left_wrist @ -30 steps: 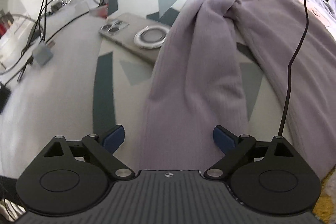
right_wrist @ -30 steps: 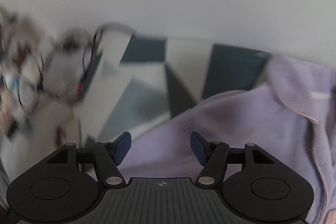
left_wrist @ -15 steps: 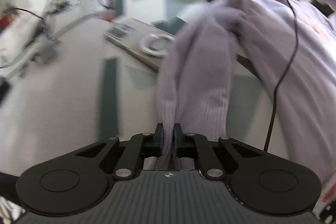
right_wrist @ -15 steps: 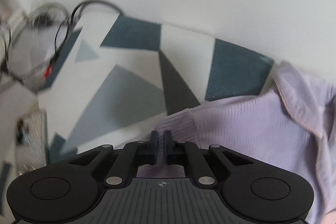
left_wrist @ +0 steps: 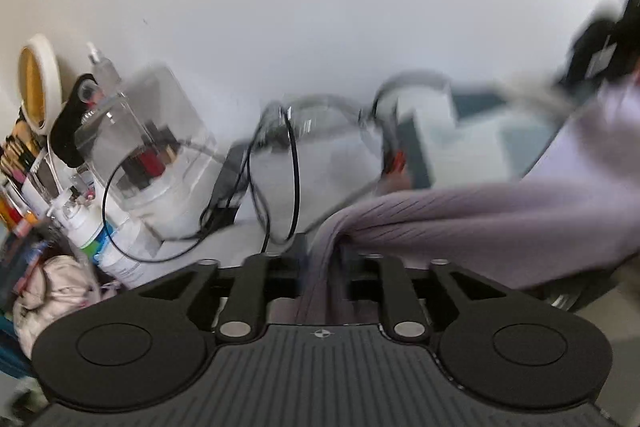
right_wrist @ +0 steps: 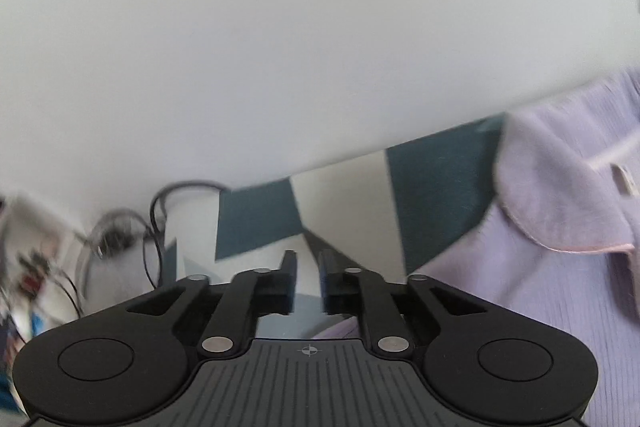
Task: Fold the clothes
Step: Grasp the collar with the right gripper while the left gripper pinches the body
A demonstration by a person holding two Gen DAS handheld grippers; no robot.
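A lilac ribbed garment (left_wrist: 480,219) stretches from the right of the left wrist view into my left gripper (left_wrist: 322,251). A bunched fold of it fills the gap between the fingers, lifted off the surface. These jaws are opening, with the cloth still pressed between them. In the right wrist view the garment (right_wrist: 540,287) lies at the right on a white and teal patterned cover (right_wrist: 344,195), its collar edge turned up. My right gripper (right_wrist: 308,263) has a narrow gap and its jaws are opening. Only the cover shows between the fingertips, with cloth below the fingers' base.
A clear plastic organiser (left_wrist: 148,139), a white bottle (left_wrist: 88,231), a round mirror (left_wrist: 38,83) and looping black cables (left_wrist: 288,163) crowd the left side. More cables (right_wrist: 160,215) lie at the cover's far left edge. A white wall stands behind.
My left gripper closed on the garment, then rose and swung towards the clutter, pulling the cloth along. My right gripper closed on the garment's edge, then parted, and the cloth is no longer between its tips.
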